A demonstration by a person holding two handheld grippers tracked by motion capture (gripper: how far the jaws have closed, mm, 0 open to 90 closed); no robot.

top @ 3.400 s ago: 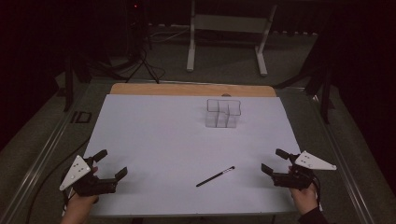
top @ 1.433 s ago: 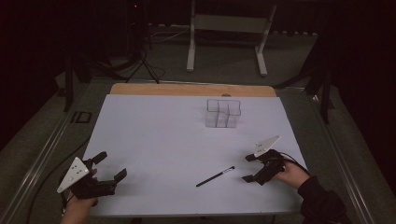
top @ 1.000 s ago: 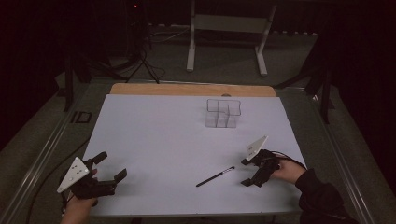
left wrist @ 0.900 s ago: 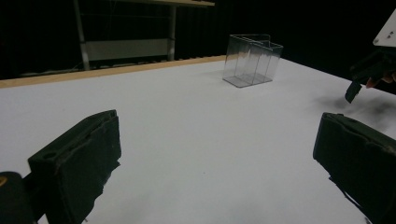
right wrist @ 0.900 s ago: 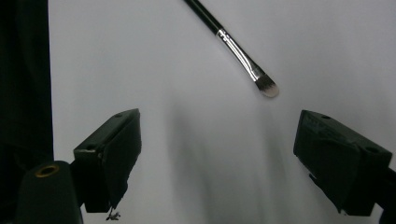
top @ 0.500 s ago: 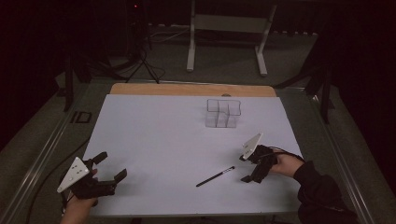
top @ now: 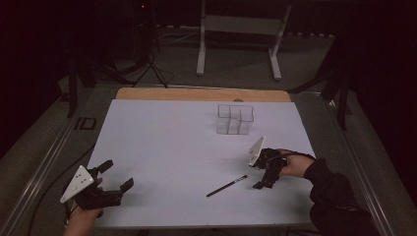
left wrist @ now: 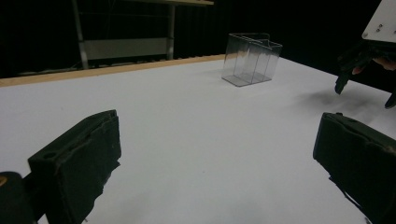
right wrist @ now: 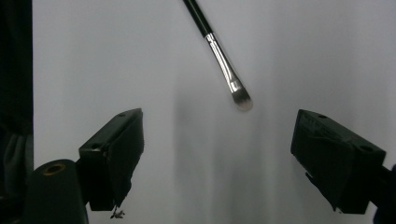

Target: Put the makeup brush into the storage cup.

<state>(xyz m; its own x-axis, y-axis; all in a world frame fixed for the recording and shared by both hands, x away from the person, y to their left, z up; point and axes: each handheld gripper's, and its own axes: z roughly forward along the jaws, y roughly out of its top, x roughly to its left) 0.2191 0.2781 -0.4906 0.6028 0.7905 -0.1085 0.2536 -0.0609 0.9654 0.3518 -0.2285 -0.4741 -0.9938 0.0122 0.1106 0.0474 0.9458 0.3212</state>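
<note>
One brush [top: 226, 186], one clear organizer [top: 235, 119], two claws.

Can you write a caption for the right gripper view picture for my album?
The right gripper, jaws open, points down at the bristle end of a small makeup brush lying on the white table.

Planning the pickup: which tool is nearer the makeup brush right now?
Right. The right tool hangs open just beyond the bristle end of the makeup brush, not touching it. The left tool rests open near the table's front-left corner, far from it.
</note>
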